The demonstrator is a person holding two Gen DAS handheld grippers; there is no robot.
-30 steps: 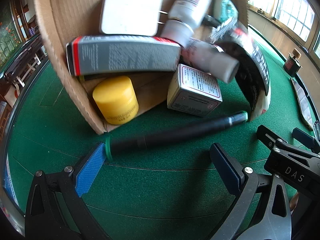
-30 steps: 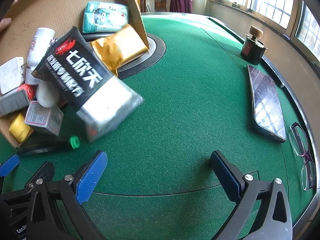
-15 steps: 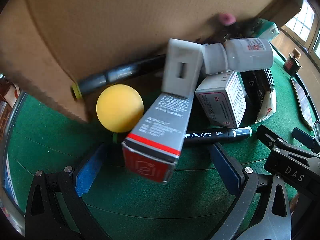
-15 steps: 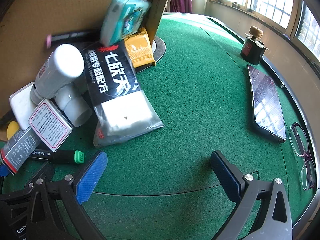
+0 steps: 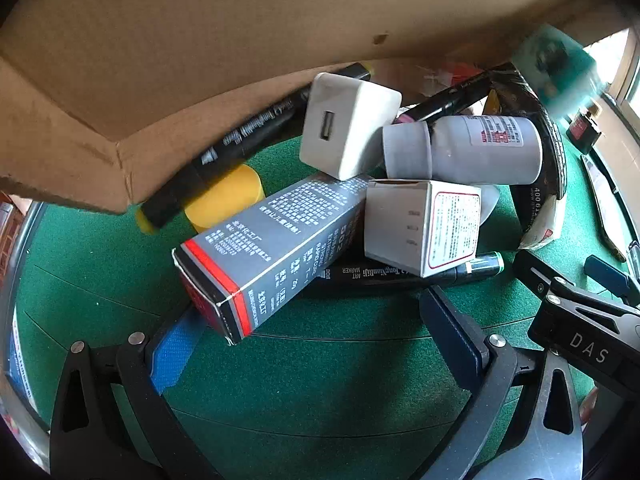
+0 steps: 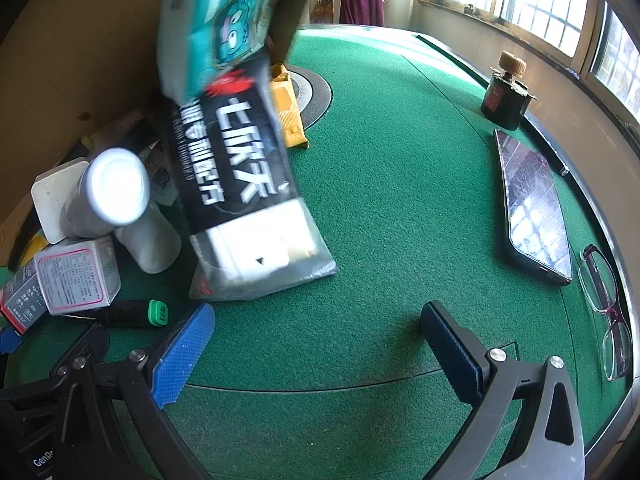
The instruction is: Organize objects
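A cardboard box [image 5: 240, 40] is tipped up above the green felt, and its contents lie heaped below it. The heap holds a grey and red carton [image 5: 272, 248], a white charger [image 5: 348, 128], a white bottle [image 5: 480, 152], a small white box [image 5: 424, 228], a yellow jar [image 5: 228, 200] and black markers [image 5: 400, 272]. My left gripper [image 5: 316, 336] is open just in front of the grey carton. In the right wrist view a black snack bag [image 6: 240, 184] leans on the heap, with a blurred teal packet [image 6: 216, 28] above it. My right gripper [image 6: 316, 344] is open over bare felt.
A phone [image 6: 532, 204] lies face up at the right, with glasses [image 6: 608, 312] near the table rim and a dark bottle with a cork top [image 6: 506, 92] further back. A yellow packet [image 6: 288, 116] lies by a round inset in the felt. Windows line the right wall.
The box has tipped further up and the objects have slid out onto the felt. The grey carton has dropped flatter toward my left gripper. The teal packet is falling. Both grippers stay put.
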